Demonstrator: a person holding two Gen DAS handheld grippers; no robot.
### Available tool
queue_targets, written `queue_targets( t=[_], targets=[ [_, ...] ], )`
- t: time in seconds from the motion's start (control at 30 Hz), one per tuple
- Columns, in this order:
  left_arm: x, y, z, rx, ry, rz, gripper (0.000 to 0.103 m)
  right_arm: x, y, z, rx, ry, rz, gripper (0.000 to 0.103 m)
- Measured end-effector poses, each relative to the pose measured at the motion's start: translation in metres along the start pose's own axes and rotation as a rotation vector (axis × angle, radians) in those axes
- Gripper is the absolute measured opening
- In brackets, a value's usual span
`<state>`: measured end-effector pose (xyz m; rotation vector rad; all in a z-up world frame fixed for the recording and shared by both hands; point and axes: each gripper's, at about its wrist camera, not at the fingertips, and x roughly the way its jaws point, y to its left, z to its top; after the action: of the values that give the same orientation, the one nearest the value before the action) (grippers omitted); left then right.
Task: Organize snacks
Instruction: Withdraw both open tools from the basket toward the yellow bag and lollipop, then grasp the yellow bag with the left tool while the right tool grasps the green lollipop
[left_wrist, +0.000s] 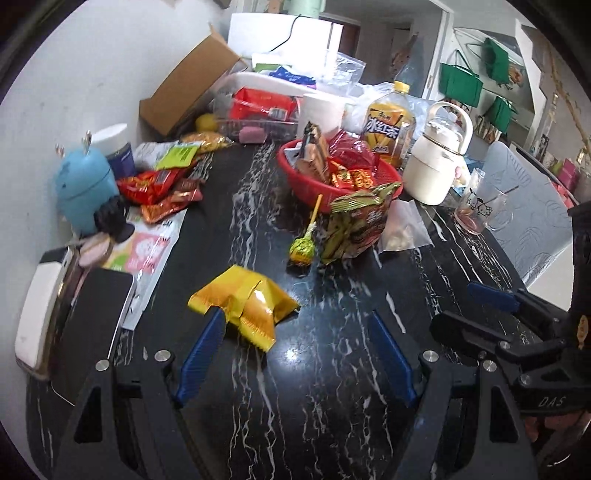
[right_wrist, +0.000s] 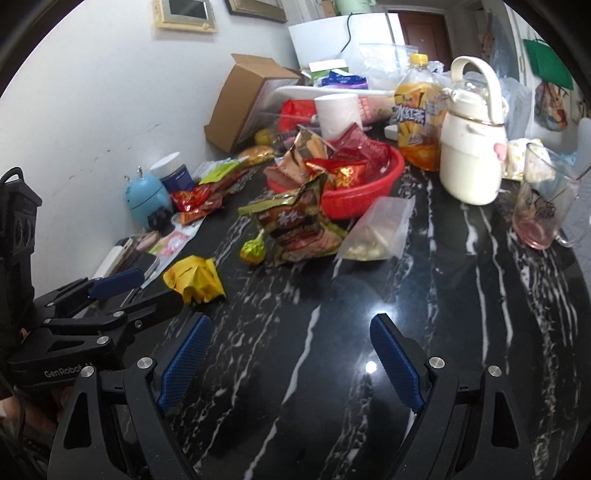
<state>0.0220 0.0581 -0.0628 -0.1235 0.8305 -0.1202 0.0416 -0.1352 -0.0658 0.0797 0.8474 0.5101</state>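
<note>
One crumpled yellow snack packet (left_wrist: 246, 311)

Left gripper (left_wrist: 295, 354): black angular frame, triangular cut-outs, ribbed blue finger pads (left_wrist: 201, 360), round silver screws.
Right gripper (right_wrist: 291, 363): same black frame, blue pads (right_wrist: 184, 360), silver screws.
Markings: white "GenRobot" lower left in right view; "DAS" lower right in left view.

Bare near tabletop (right_wrist: 332, 369); beyond, red basket (right_wrist: 354, 201), kettle (right_wrist: 469, 162), glass (right_wrist: 543, 206)

Glossy marble table (left_wrist: 325, 369), crinkled foil packet (left_wrist: 243, 302)
</note>
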Motion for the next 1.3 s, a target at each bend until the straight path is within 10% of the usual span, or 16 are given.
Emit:
queue_targets(
  t=[1.3],
  targets=[
    [0.074,0.045,0.019,0.046,0.128,-0.093,0.071,0.086,0.018,0.025,-0.041,0.18,0.083,0.065]
  ],
)
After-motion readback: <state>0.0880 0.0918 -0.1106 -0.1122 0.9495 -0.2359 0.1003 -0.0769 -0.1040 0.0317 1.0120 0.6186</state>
